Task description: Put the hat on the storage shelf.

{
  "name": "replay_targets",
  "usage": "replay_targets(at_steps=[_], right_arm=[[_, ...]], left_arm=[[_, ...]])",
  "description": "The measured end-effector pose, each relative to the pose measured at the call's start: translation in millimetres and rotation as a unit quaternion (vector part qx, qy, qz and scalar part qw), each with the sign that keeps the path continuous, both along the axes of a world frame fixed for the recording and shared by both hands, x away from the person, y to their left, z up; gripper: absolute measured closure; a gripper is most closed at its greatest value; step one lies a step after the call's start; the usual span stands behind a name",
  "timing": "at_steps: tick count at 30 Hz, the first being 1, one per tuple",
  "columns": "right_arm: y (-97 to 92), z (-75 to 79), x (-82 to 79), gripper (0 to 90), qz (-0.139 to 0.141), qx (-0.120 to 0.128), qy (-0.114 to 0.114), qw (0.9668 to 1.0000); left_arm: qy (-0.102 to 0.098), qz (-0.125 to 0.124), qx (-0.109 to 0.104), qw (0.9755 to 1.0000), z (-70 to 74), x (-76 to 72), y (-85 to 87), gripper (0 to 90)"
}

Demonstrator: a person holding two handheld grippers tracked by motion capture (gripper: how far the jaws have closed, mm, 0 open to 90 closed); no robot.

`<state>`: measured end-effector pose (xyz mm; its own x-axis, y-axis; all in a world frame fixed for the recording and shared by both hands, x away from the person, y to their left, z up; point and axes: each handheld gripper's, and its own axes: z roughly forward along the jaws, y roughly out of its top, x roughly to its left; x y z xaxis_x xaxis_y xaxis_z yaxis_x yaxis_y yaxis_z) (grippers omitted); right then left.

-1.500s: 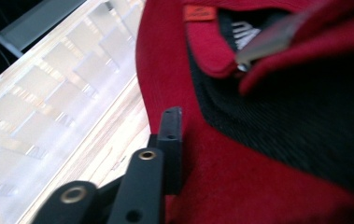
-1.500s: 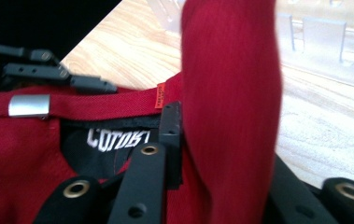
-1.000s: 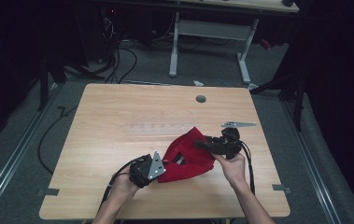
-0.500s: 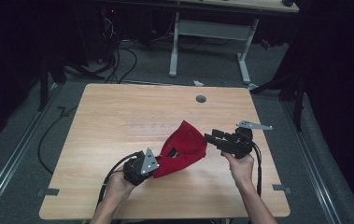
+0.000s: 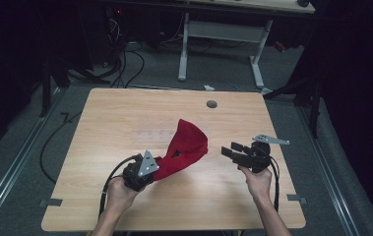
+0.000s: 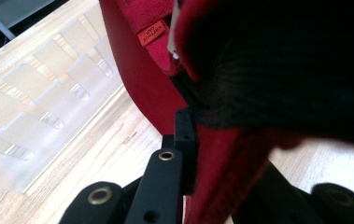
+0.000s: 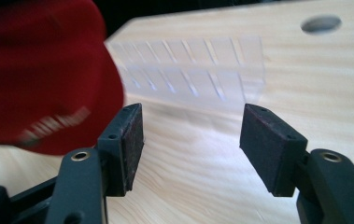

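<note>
**Red cap pinched on one side, other side let go**

So the left tongs [image 5: 155,166] are clamped tight on the edge of the red cap [image 5: 186,147], down near the front-left of the worktop [image 5: 125,113]. In the left gripper view the red fabric is squeezed right between the black jaws, with a little orange label [image 6: 152,33] showing up top. The cap hangs up off the wood from that grip, its rounded crown pointing toward the middle of the worktop.

The right tongs [image 5: 229,151] sit just to the right of the cap, apart from it. Their jaws have just been opening and there's nothing between them, just bare wood in the right gripper view, with the cap off to the left of the pads [image 7: 131,142]. There's also a clear plastic strip of compartments [image 7: 193,70] lying flat behind.
</note>
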<state>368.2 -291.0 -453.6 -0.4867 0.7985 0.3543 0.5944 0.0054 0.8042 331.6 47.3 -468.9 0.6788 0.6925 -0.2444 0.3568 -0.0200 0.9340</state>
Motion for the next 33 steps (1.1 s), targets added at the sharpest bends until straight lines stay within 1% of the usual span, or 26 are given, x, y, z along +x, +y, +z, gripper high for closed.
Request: replay_targets(at_steps=[1, 2, 3, 4, 6, 7, 8, 9, 10, 11, 12, 13, 14, 15, 17, 19, 20, 21, 22, 23, 24, 25, 27, 31, 33], right_arm=[[-0.5, -5.1, -0.6, 41.4, -0.001, -0.011, 0.003, 0.9999], [-1.1, -16.8, -2.2, 42.1, -0.008, -0.04, 0.004, 0.9991], [-1.1, -16.8, -2.2, 42.1, -0.008, -0.04, 0.004, 0.9991], [-1.5, -22.9, -2.9, 42.5, -0.011, -0.056, 0.005, 0.9983], [-2.8, -35.3, -3.4, 42.8, -0.021, -0.081, 0.013, 0.9964], [-3.5, -40.9, -3.2, 43.2, -0.026, -0.09, 0.02, 0.9954], [-5.0, -50.4, -2.9, 43.7, -0.035, -0.111, 0.033, 0.9927], [-5.0, -50.4, -2.9, 43.7, -0.035, -0.111, 0.033, 0.9927], [-5.8, -54.7, -3.2, 43.9, -0.039, -0.114, 0.039, 0.992], [-6.7, -62.1, -3.1, 44.0, -0.046, -0.127, 0.045, 0.9898], [-6.7, -65.6, -3.1, 43.9, -0.051, -0.137, 0.047, 0.9882], [-6.7, -65.6, -3.1, 43.9, -0.051, -0.137, 0.047, 0.9882], [-6.5, -72.0, -3.0, 43.3, -0.058, -0.152, 0.048, 0.9855], [-6.5, -72.0, -3.0, 43.3, -0.058, -0.152, 0.048, 0.9855], [-5.2, -74.4, -5.0, 43.3, -0.066, -0.163, 0.039, 0.9836], [-4.4, -74.9, -5.2, 42.6, -0.069, -0.17, 0.035, 0.9825], [-2.6, -76.1, -5.5, 41.5, -0.068, -0.183, 0.025, 0.9805], [-0.9, -76.7, -5.9, 41.4, -0.068, -0.193, 0.02, 0.9787], [1.0, -76.8, -6.2, 41.1, -0.068, -0.203, 0.017, 0.9767], [1.0, -76.8, -6.2, 41.1, -0.068, -0.203, 0.017, 0.9767], [3.2, -76.9, -6.6, 40.6, -0.068, -0.215, 0.015, 0.9742], [4.4, -77.0, -6.7, 40.5, -0.068, -0.217, 0.014, 0.9737], [3.7, -77.0, -6.2, 40.2, -0.067, -0.215, 0.014, 0.9741], [4.1, -77.2, -6.1, 39.9, -0.067, -0.217, 0.013, 0.9738], [4.2, -77.2, -6.1, 39.9, -0.067, -0.217, 0.013, 0.9738]], left_arm=[[0.001, 0.001, -0.005, 1.0, 1.1, 0.5, 1.6, 85.6], [0.005, 0.004, -0.02, 0.9998, 3.5, 1.9, 5.4, 85.6], [0.005, 0.004, -0.02, 0.9998, 3.5, 1.9, 5.4, 85.6], [0.009, 0.006, -0.028, 0.9995, 4.5, 3.0, 7.4, 85.6], [0.018, 0.013, -0.045, 0.9987, 6.5, 5.2, 11.5, 85.6], [0.022, 0.016, -0.05, 0.9984, 7.4, 6.4, 14.0, 85.6], [0.032, 0.024, -0.068, 0.9969, 9.5, 8.3, 18.1, 85.6], [0.032, 0.024, -0.068, 0.9969, 9.5, 8.3, 18.1, 85.5], [0.036, 0.027, -0.074, 0.9963, 10.3, 9.4, 20.6, 85.5], [0.04, 0.034, -0.086, 0.9949, 11.4, 11.6, 24.6, 85.5], [0.042, 0.037, -0.091, 0.9943, 11.8, 12.9, 26.7, 85.5], [0.042, 0.037, -0.091, 0.9943, 11.8, 12.9, 26.7, 85.5], [0.044, 0.04, -0.097, 0.9935, 12.4, 14.0, 28.3, 85.5], [0.046, 0.043, -0.103, 0.9927, 12.9, 15.0, 29.7, 85.5], [0.05, 0.047, -0.113, 0.9913, 14.1, 17.0, 32.3, 85.5], [0.051, 0.05, -0.121, 0.99, 15.5, 18.5, 34.7, 85.5], [0.053, 0.054, -0.13, 0.9886, 17.2, 19.7, 37.0, 85.4], [0.053, 0.056, -0.134, 0.9879, 18.0, 20.2, 38.2, 85.4], [0.053, 0.059, -0.138, 0.9872, 18.8, 20.7, 39.5, 85.4], [0.053, 0.059, -0.138, 0.9872, 18.8, 20.7, 39.5, 85.4], [0.055, 0.062, -0.144, 0.9861, 19.8, 21.3, 40.7, 85.4], [0.055, 0.063, -0.146, 0.9857, 20.3, 22.1, 42.5, 85.4], [0.058, 0.068, -0.158, 0.9834, 22.0, 23.5, 45.4, 85.4], [0.061, 0.076, -0.175, 0.9797, 25.4, 26.5, 52.4, 85.4], [0.062, 0.078, -0.172, 0.98, 27.2, 27.8, 55.9, 85.4]])
